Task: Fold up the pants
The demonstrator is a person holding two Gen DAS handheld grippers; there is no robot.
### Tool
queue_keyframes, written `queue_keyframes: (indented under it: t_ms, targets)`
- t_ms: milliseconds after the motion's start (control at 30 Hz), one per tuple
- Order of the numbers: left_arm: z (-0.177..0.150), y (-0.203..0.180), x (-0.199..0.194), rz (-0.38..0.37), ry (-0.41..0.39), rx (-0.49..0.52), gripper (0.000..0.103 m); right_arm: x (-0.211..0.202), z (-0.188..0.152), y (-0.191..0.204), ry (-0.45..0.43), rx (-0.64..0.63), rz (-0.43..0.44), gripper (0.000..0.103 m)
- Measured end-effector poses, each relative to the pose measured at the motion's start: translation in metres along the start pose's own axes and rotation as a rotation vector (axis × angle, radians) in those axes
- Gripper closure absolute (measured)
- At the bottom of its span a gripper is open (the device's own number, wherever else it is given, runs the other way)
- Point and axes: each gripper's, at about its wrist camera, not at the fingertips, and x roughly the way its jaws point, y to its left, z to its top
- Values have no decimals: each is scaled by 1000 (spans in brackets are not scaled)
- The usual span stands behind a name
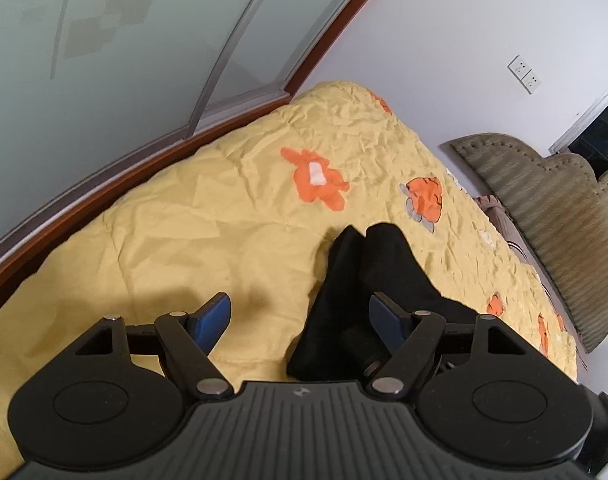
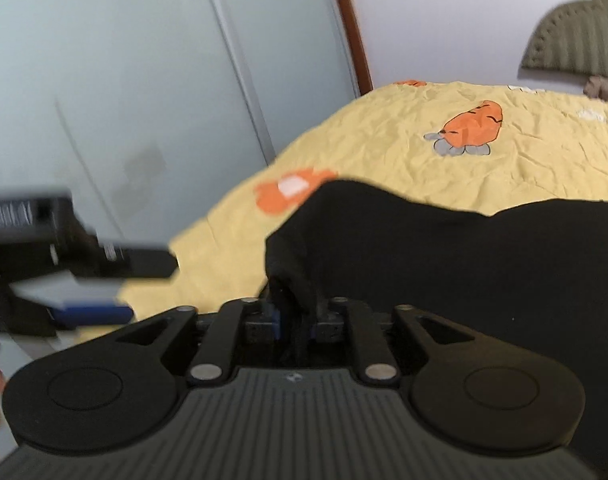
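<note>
On the bed's yellow quilt (image 1: 192, 216) lay the black pants (image 1: 367, 280), partly bunched. Right gripper (image 2: 296, 320) had its fingers clamped on a fold of the pants, cloth lifted toward the camera. Left gripper (image 1: 300, 312) hovered above quilt and pants with fingers apart, holding nothing.

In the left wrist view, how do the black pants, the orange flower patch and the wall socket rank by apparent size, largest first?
1. black pants, though nearness to the camera enlarges them
2. orange flower patch
3. wall socket, which is also the farthest away
</note>
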Motion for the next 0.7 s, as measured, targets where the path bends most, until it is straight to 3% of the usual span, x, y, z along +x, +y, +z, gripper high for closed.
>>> queue_keyframes:
  t_ms: [67, 100, 233, 333, 400, 500, 533, 567, 700]
  targets:
    - [2, -8, -3, -2, -16, 24, 27, 1, -5, 12, 22, -104, 16, 60]
    - [2, -12, -5, -4, -23, 38, 27, -4, -6, 17, 31, -127, 27, 42]
    - [8, -31, -8, -64, -27, 77, 27, -56, 4, 1, -86, -79, 117, 40]
    - [13, -54, -4, -183, -7, 106, 25, -77, 11, -33, -147, 10, 53, 40]
    - [16, -73, 5, -294, 13, 133, 22, -74, 12, -63, -124, 107, 41, 41]
    - [17, -97, 22, -388, 47, 158, 22, -58, 1, -97, -22, 284, 142, 42]
    - [16, -102, 29, -404, 59, 175, 22, -48, -7, -103, 35, 321, 134, 43]
    - [13, -103, 39, -381, 86, 178, 22, -41, -15, -105, 73, 335, 116, 43]
    - [-12, -73, 77, -189, 183, 161, 22, -52, -21, -93, 68, 216, 110, 39]
